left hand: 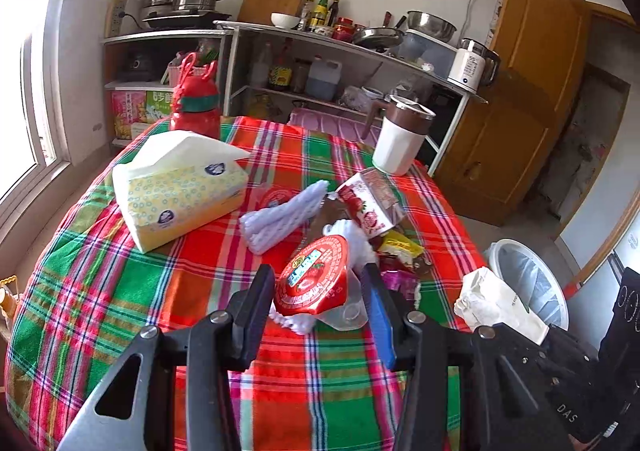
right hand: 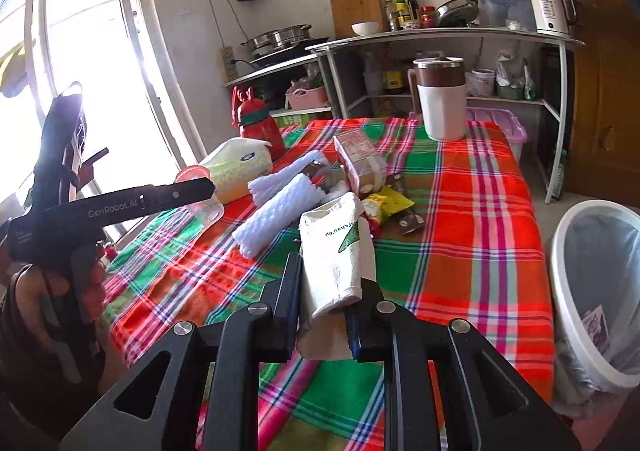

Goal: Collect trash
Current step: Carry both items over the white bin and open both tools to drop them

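My left gripper [left hand: 318, 275] is shut on a clear plastic cup with a red foil lid [left hand: 312, 279], held a little above the plaid tablecloth [left hand: 224, 263]. The right wrist view shows that left gripper [right hand: 198, 197] side-on at the left, cup [right hand: 206, 207] in its jaws. My right gripper [right hand: 330, 271] is shut on a crumpled white paper bag with green print [right hand: 334, 251], which also shows at the right [left hand: 496, 303]. On the cloth lie a red carton [left hand: 372, 203], white foam sleeves [left hand: 284, 215] and yellow [left hand: 400, 247] and purple [left hand: 400, 279] wrappers.
A white bin with a clear liner [right hand: 592, 291] stands on the floor beside the table's right edge. A yellow tissue pack [left hand: 180, 191], a red bottle [left hand: 196, 103] and a white-and-brown jug [left hand: 400, 139] stand on the table. Kitchen shelves [left hand: 352, 47] line the far wall.
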The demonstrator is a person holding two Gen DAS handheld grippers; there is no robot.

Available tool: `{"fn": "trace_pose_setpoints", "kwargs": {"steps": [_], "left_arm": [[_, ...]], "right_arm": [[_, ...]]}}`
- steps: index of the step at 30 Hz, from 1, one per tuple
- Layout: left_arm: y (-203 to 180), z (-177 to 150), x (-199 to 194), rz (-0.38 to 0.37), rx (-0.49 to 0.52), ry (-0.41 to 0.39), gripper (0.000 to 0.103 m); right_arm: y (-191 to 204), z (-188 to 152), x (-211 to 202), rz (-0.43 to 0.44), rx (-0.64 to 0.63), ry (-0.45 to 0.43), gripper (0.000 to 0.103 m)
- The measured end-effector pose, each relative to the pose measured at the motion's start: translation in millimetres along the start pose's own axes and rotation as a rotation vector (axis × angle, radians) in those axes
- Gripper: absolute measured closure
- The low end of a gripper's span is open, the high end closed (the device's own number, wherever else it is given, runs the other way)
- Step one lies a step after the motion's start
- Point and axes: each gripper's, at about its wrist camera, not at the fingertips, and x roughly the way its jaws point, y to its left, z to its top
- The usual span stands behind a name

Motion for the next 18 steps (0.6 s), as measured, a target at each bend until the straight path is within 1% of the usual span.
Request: {"fn": "trace_pose_setpoints", "kwargs": {"steps": [10,18], "left_arm": [[-69,3,6,-0.116,0.103,0.014,0.056],[-132,2,17,-0.214,0.193,0.032,0.056]], "right_arm": [[-36,1,-34,-0.077,0.056,-0.049,0.083],[-81,0,-69,-0.182,0.136,-0.092,0.083]]}}
